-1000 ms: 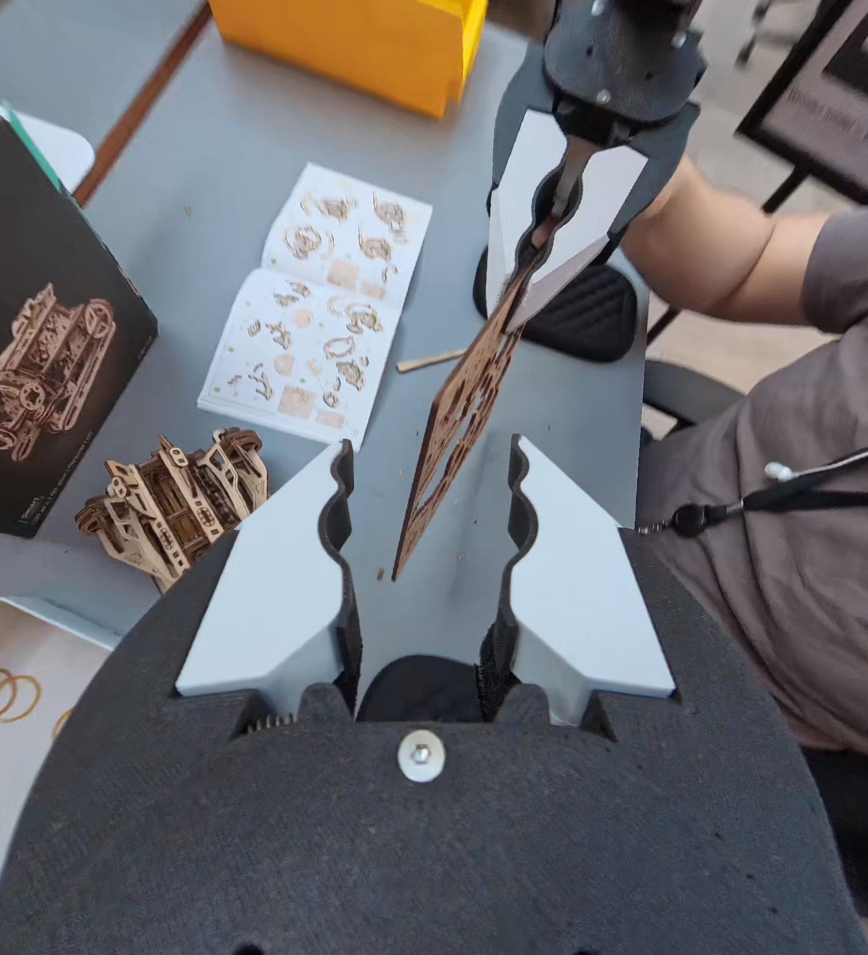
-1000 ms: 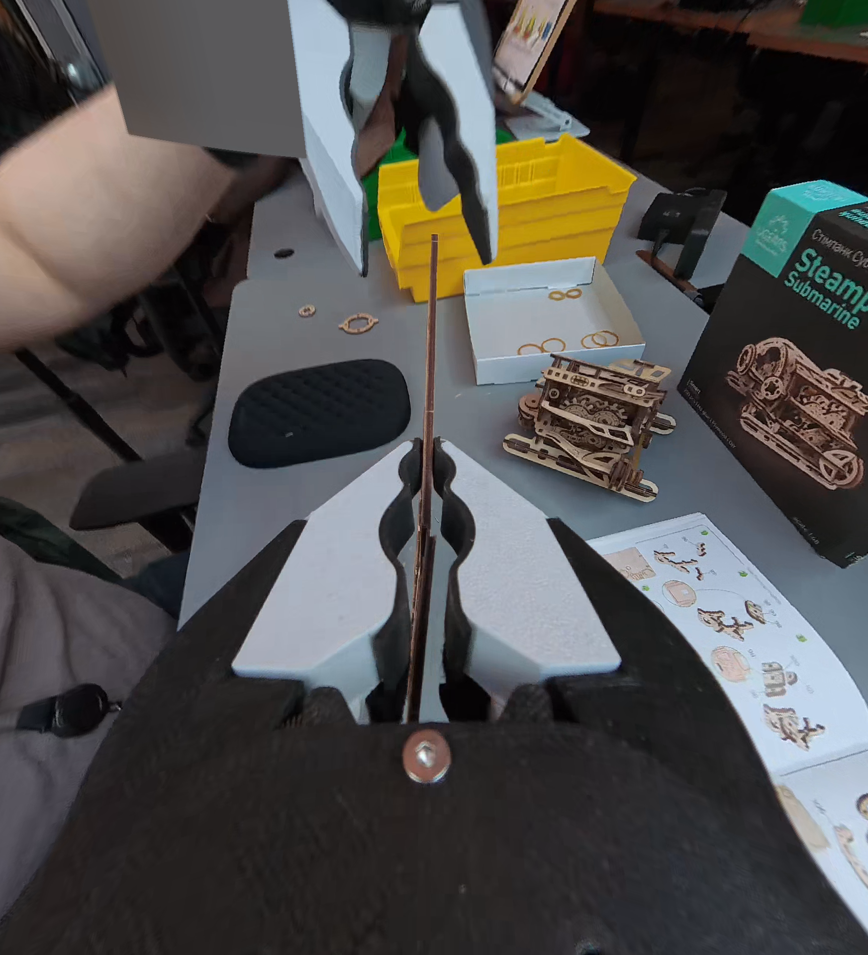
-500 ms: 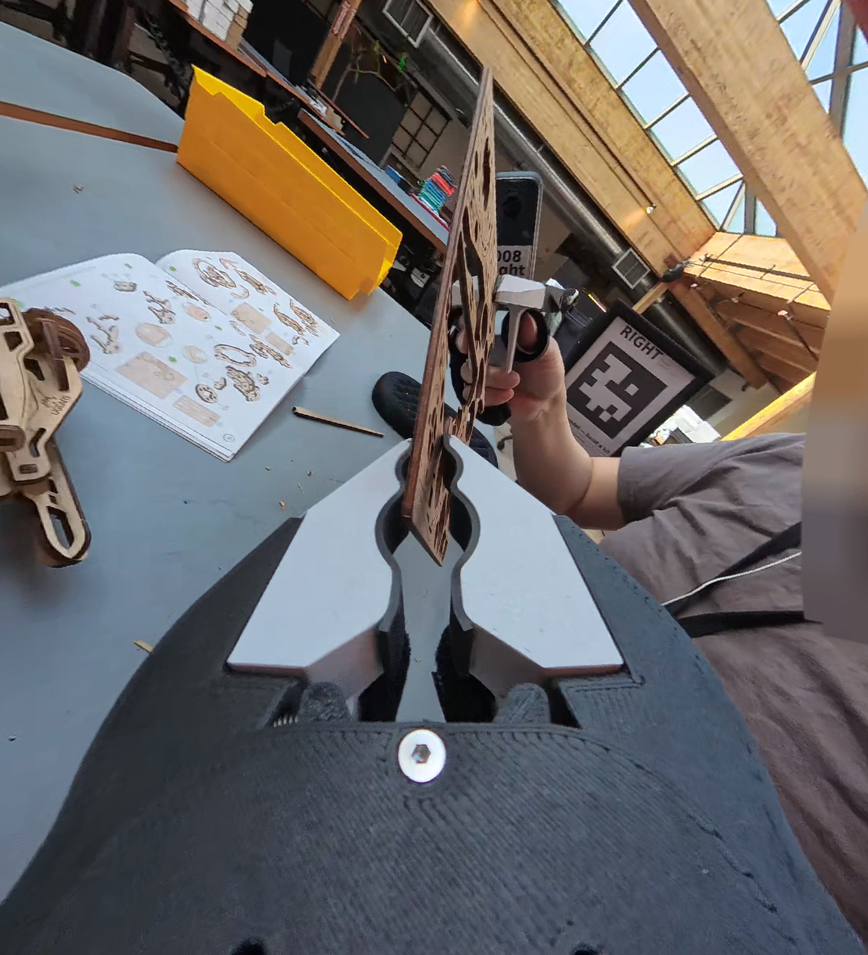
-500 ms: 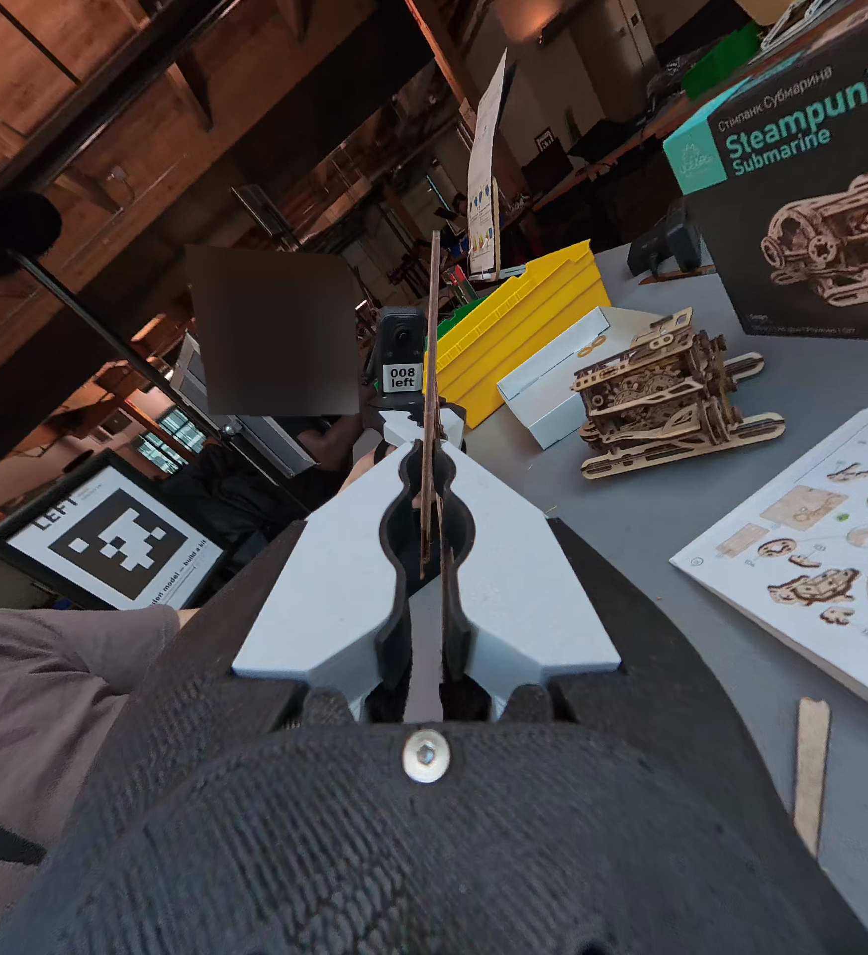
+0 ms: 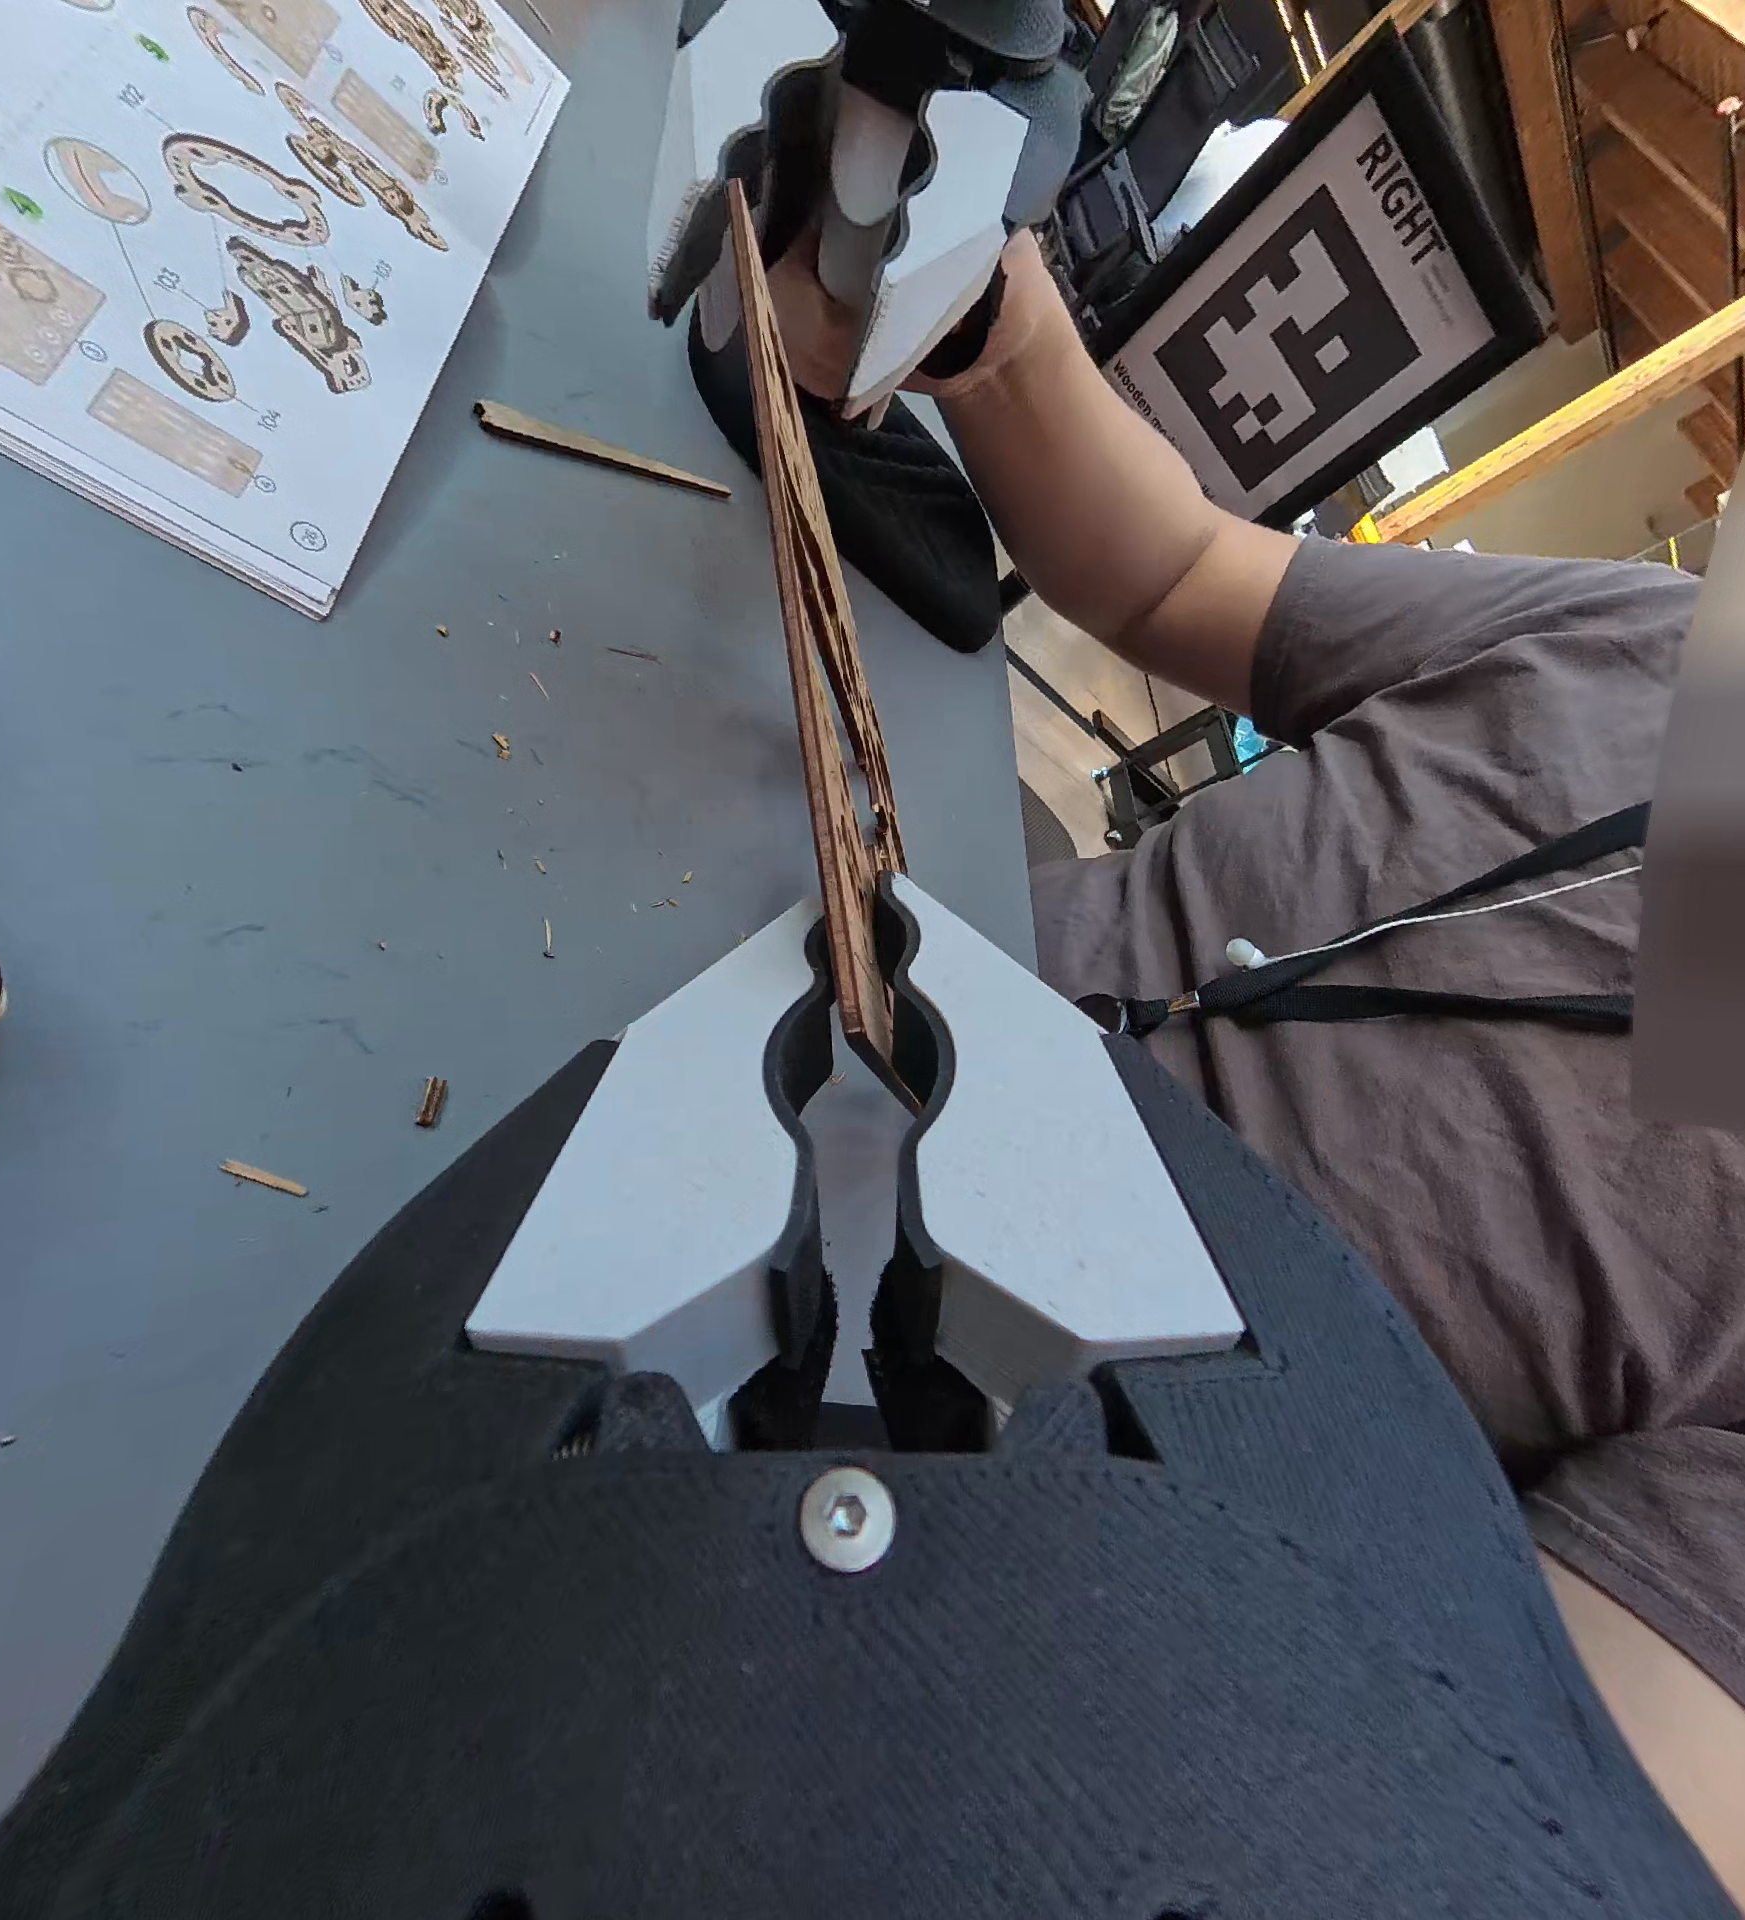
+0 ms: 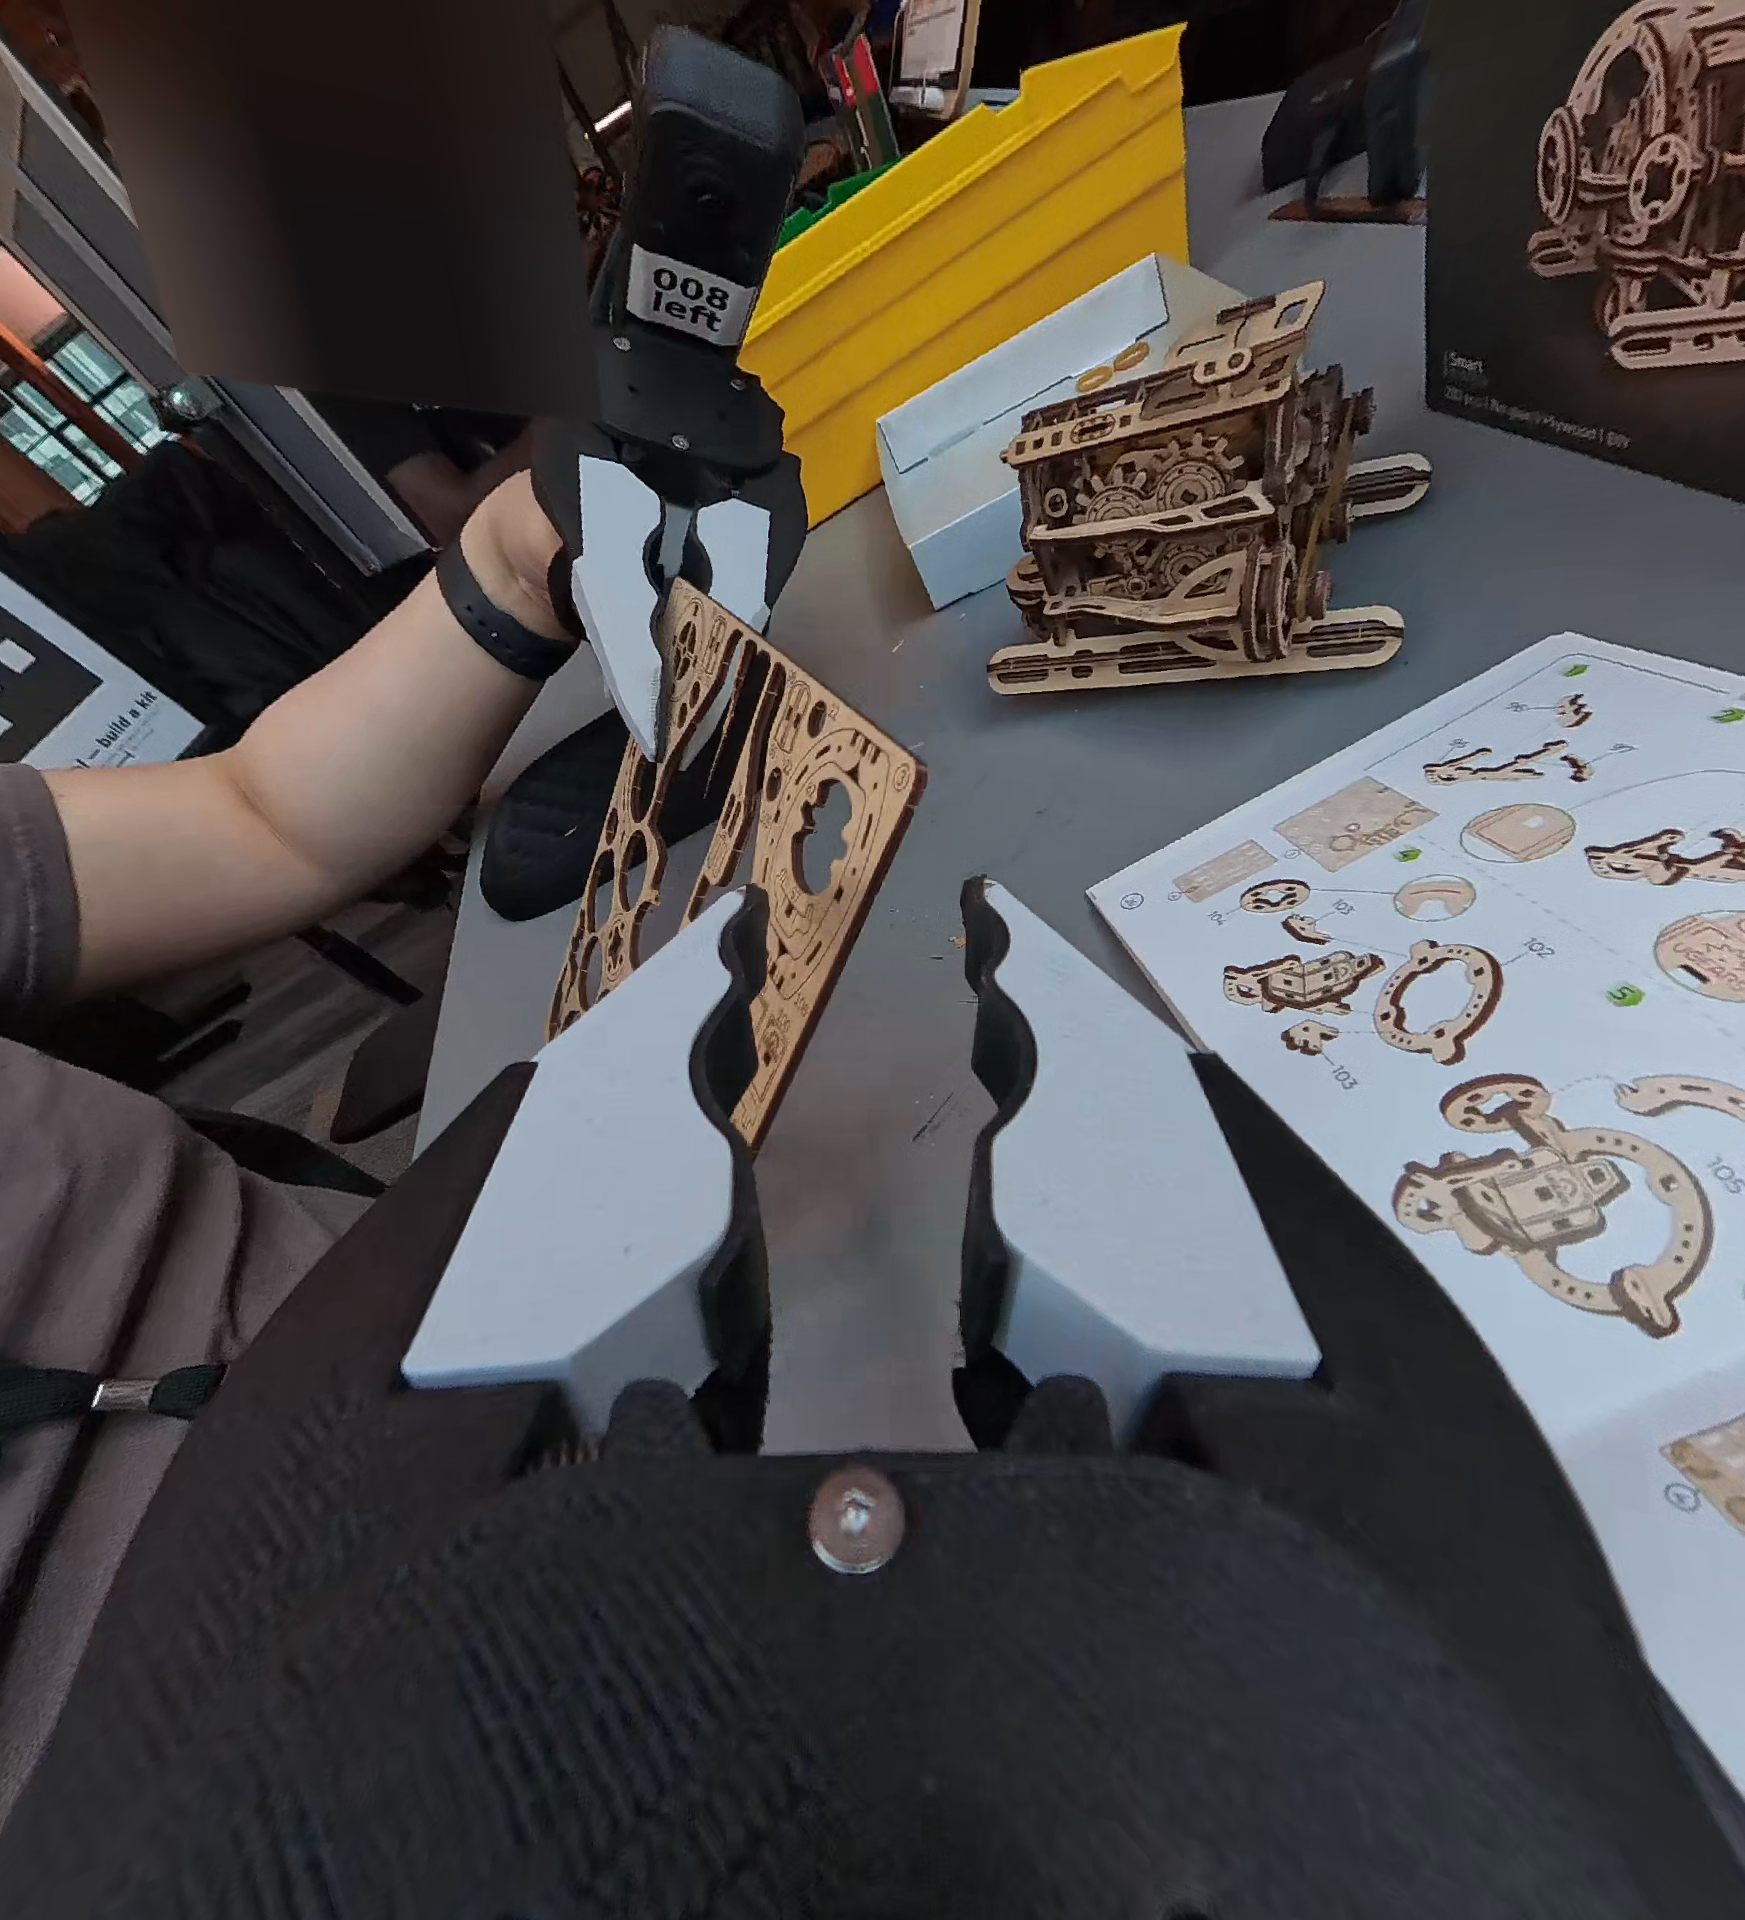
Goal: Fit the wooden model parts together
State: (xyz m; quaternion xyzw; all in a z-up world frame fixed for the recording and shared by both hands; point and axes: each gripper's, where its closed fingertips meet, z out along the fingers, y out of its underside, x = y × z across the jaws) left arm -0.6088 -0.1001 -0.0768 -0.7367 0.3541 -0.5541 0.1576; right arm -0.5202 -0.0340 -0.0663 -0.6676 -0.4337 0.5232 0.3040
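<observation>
The left gripper [image 5: 855, 935] is clamped on one end of the wooden parts sheet [image 6: 743, 831], a thin laser-cut board already missing several pieces, which hangs on edge above the table's [image 5: 224, 831] near edge, beside the black pad [image 5: 899, 520]. The right gripper [image 6: 857, 925] stands with its fingers wide apart and empty, its left finger [image 6: 598, 1143] in front of the sheet's lower part; whether it touches the board cannot be told.

The step in hand looks like a handover of the sheet, or a re-grip before a piece is pressed out of it. The next move would call for the right gripper to take hold of one small part while the left holds the board steady.

Further right, toward the table's far side, stand the half-built wooden model [image 6: 1190, 520] and a white tray [image 6: 1013, 436] before a yellow bin [image 6: 972, 229]; the open instruction booklet [image 6: 1470, 935] runs off the right edge. Which piece is wanted cannot be made out, and the sheet's lower corner is hidden.
</observation>
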